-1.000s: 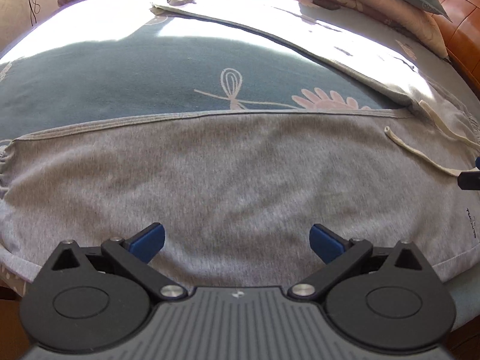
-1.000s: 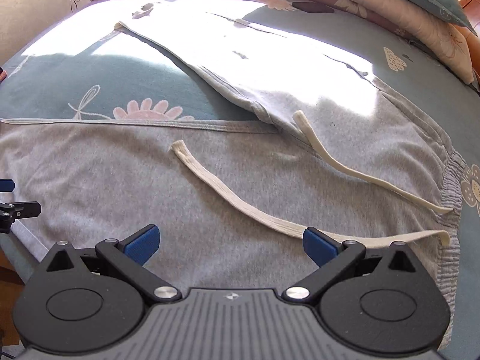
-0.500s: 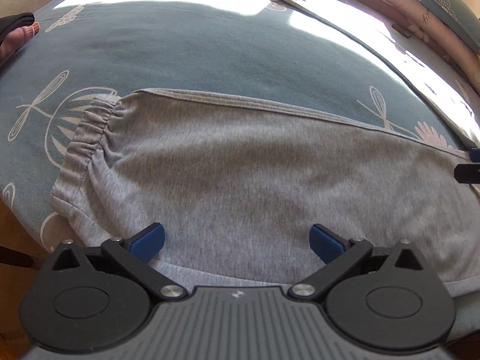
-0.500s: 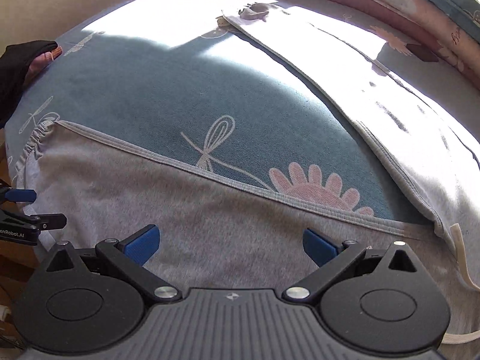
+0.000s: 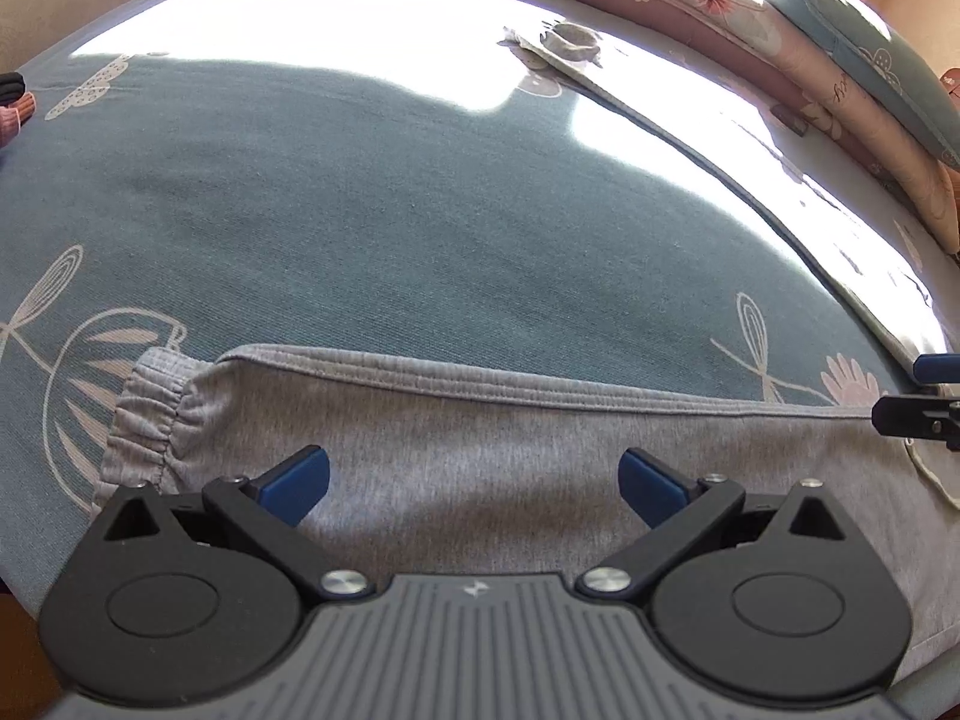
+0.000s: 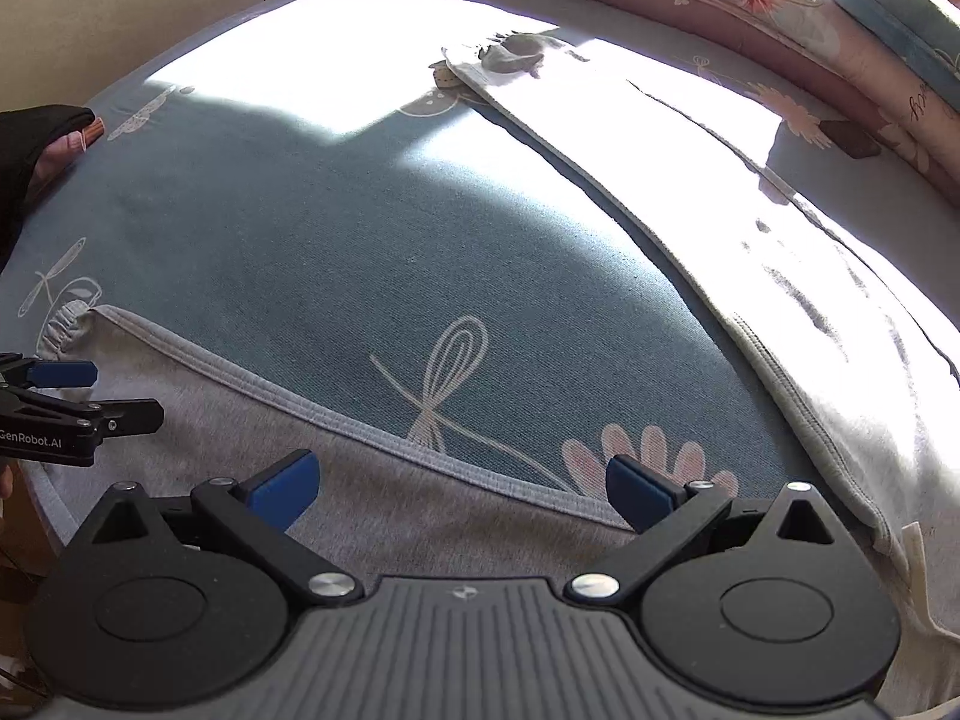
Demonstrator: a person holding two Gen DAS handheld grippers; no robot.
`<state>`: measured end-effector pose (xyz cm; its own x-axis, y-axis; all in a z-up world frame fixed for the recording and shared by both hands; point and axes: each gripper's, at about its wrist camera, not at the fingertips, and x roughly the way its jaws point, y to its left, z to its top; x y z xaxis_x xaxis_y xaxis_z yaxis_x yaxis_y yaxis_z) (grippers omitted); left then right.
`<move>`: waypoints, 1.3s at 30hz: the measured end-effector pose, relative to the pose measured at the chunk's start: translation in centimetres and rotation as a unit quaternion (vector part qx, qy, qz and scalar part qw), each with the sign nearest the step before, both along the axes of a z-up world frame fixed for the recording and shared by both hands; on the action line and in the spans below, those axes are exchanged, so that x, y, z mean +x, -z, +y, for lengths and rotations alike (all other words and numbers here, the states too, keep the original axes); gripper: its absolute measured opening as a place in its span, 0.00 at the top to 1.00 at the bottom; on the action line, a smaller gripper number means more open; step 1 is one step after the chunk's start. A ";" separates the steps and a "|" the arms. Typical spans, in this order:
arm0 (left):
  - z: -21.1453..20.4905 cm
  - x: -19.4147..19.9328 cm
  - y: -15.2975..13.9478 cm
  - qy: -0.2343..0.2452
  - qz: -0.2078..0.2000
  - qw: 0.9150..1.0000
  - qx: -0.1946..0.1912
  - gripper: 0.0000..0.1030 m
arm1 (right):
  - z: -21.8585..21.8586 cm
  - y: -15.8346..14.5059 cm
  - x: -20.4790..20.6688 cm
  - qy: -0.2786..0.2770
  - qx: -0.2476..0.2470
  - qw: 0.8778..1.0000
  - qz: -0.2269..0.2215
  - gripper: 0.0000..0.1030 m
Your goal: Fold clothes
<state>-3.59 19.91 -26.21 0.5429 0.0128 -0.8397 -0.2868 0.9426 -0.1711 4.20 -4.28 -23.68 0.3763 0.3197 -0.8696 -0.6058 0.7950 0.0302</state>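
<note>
— Can you read any words?

— Yes. In my right view, my left tongs [image 6: 66, 387] poke in from the side, and they say "GenRobot.AI" in white. The first letter is partly cut off at the edge. There is curly writing on the pillows [image 6: 912, 102] too, but I can't read it.

— Where are the pants?

— The pants [image 5: 510, 450] lie flat on the bed [image 5: 390, 210]. One grey leg is right under both tongs. Its bunched cuff [image 5: 144, 414] is by my left tongs [image 5: 474, 480]. The other leg [image 6: 810, 300] goes off toward the pillows, in bright sun. Its far cuff [image 6: 516, 54] is small and hard to see.

— What are your tongs doing?

— Both are wide open. They hold nothing. My right tongs [image 6: 462, 486] sit over the leg's seam [image 6: 360, 426]. I can't tell if the blue tips touch the cloth.

— What else is there?

— A hand [image 6: 54, 144] in a black glove sits at the bed's left edge. The sun is so bright that part of the bed looks white. A dark small thing [image 6: 849, 141] lies near the pillows. I can't tell what it is.
</note>
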 end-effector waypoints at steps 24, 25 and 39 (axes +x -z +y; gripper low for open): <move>-13.8 18.7 -7.0 0.081 -0.064 0.993 0.062 0.01 | -13.7 3.4 17.1 0.107 0.126 0.986 0.034 0.00; -14.5 20.0 -7.0 0.099 -0.072 0.990 0.063 0.01 | -14.8 2.6 17.9 0.111 0.122 0.986 0.018 0.00; -24.2 32.8 2.5 0.292 -0.076 0.948 0.101 0.01 | -26.1 7.1 28.6 0.234 0.060 0.970 -0.036 0.00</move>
